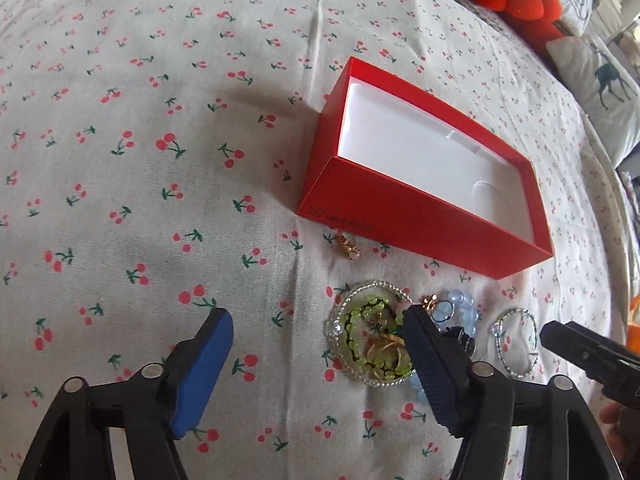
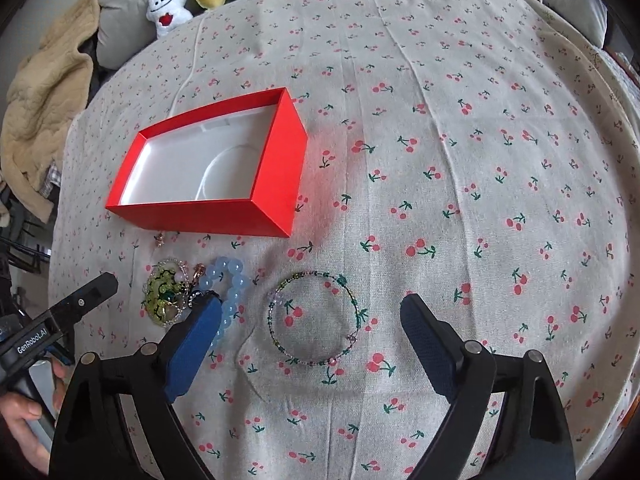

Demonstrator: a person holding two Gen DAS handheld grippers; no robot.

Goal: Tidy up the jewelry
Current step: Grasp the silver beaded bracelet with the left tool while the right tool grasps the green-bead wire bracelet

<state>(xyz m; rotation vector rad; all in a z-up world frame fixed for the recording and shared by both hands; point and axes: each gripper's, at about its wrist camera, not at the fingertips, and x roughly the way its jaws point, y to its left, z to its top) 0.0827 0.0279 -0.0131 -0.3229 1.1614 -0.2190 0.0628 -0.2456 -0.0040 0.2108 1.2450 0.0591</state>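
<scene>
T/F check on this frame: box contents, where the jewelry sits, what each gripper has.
1. The red box holds no jewelry. True.
2. The thin beaded bracelet lies between the right gripper fingers, unpinched. True.
3. The blue bead bracelet is inside the box. False: it lies on the cherry-print sheet.
4. The left gripper is clamped on the green bead piece. False: its jaws are open, gripping nothing.
5. The box lid is on. False: it is open.
</scene>
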